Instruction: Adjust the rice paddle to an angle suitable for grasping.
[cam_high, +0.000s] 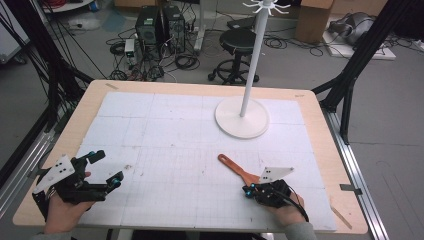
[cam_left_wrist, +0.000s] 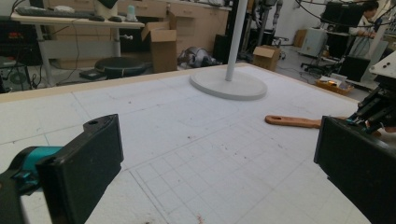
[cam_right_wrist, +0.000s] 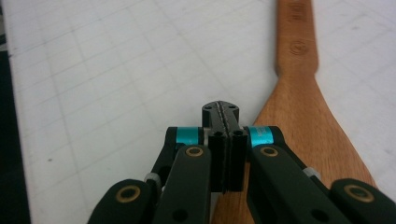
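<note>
Spatula (cam_high: 239, 170) is lying on the white mat (cam_high: 175, 135), near right, handle pointing far-left. Your right gripper (cam_high: 248, 189) is sitting pressed together over its blade, gripping nothing. Your left gripper (cam_high: 107, 170) is hovering near left, jaws spread.

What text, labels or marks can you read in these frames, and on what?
No text is legible.
Spatula handle: a stamped word near the end and a round mark below it, both too blurred to read.
Cardboard boxes behind the table: no readable print.
Mat: only grid lines, no numbers.
</note>
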